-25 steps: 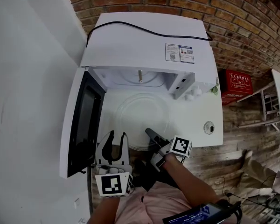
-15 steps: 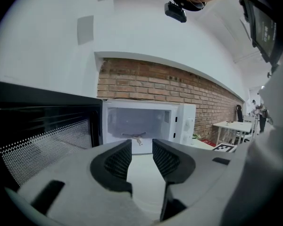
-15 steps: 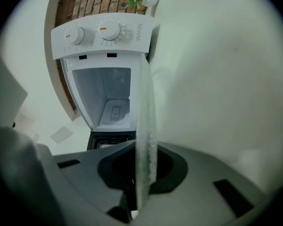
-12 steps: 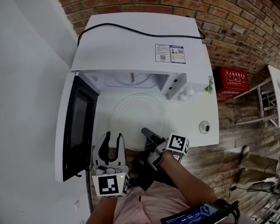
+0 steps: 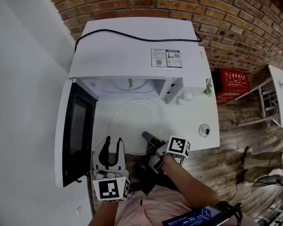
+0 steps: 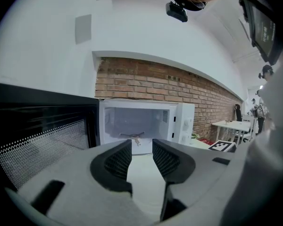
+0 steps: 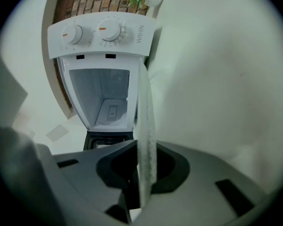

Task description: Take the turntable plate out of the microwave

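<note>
head view shows us the turntable plate (image 5: 134, 124) out of the microwave (image 5: 132, 46). it lies flat on the white worktop (image 5: 193, 121) just before the open cavity, with its near rim at the front edge. we see the right gripper (image 5: 146, 136) at this rim; its jaws have just been opening and stand slightly apart with the rim between them. the left gripper (image 5: 113, 141) hangs near the front left corner, beside the open door (image 5: 78, 131), its jaws spread and empty.
</note>
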`<state>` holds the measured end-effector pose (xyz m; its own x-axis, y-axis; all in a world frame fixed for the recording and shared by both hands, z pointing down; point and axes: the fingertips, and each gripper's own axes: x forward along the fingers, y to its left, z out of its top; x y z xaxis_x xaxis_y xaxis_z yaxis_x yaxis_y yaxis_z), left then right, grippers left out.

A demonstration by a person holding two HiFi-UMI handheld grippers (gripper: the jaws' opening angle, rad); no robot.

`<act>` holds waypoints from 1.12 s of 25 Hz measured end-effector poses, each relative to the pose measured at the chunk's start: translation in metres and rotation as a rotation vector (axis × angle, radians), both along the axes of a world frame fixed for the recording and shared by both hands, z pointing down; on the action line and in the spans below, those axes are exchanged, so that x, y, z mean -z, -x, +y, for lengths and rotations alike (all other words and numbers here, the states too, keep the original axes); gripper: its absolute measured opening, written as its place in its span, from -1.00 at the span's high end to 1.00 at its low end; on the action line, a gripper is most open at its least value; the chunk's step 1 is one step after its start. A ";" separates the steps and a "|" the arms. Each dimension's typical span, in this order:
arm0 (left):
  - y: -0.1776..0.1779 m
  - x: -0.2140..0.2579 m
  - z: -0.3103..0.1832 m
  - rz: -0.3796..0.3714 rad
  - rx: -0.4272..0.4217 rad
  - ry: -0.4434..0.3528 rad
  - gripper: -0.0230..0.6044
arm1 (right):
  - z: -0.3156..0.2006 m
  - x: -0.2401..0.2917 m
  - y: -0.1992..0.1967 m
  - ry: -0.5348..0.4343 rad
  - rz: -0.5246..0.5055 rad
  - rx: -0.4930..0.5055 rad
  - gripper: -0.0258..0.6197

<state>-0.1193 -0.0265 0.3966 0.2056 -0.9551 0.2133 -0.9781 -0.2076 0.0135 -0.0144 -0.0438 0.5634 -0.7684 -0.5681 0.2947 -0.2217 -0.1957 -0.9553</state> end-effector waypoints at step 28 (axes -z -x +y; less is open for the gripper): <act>-0.013 0.003 -0.004 0.007 -0.027 -0.014 0.47 | 0.010 0.002 -0.009 -0.106 0.361 0.415 0.14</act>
